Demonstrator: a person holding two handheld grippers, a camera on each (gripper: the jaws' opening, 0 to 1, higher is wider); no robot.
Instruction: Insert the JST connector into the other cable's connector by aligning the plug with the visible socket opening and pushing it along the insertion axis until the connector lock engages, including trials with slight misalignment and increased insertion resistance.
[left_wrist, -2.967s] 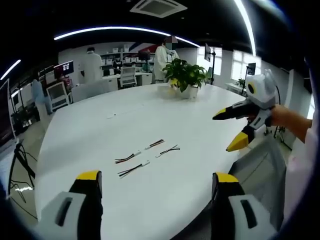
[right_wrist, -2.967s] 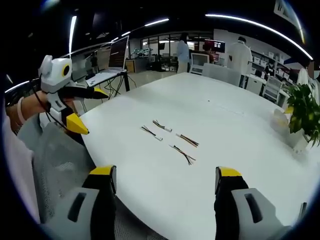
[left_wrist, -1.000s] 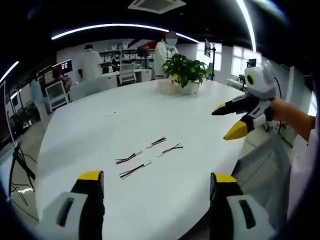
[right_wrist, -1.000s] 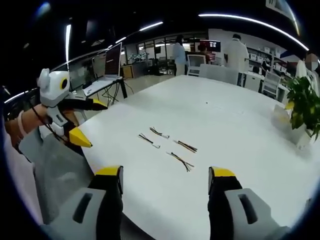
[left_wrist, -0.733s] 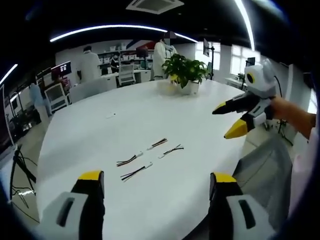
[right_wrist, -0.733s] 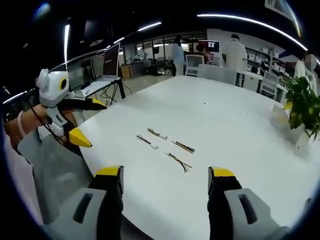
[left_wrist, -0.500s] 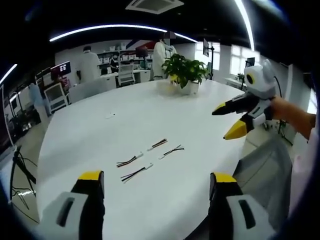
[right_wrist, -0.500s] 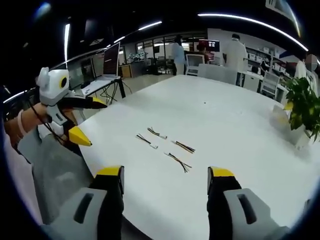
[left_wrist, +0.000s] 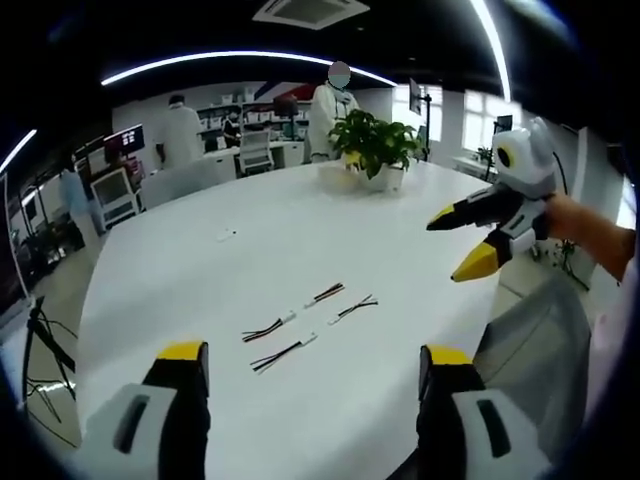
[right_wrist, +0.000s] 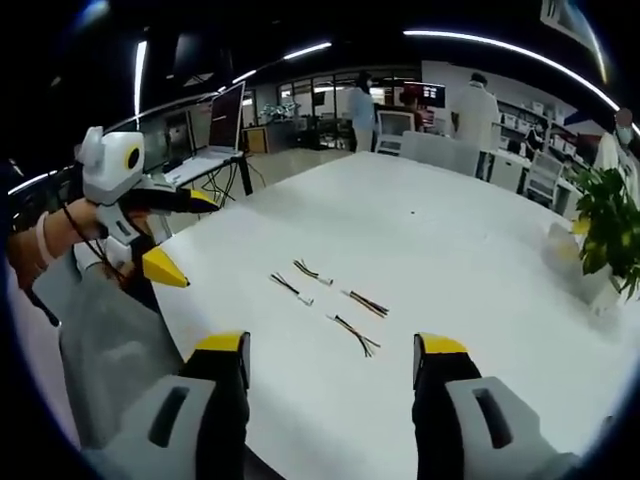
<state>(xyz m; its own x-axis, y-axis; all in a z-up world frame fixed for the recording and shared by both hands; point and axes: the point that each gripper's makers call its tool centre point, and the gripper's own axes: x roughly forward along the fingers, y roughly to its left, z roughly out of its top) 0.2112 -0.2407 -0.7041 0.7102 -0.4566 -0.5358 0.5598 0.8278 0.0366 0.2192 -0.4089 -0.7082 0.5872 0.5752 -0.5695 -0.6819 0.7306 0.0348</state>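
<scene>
Grey hand-held gripper jaws with yellow tips, white housing.

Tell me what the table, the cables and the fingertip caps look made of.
Table: smooth white top, probably laminate; soft sheen, no grain. Cables: thin, seemingly plastic-insulated wires, dark, reddish and pale strands, ending in small white connectors, likely moulded plastic. Caps: matte yellow, plastic or rubber, too blurred to settle; the fingers below look grey and black hard plastic.
</scene>
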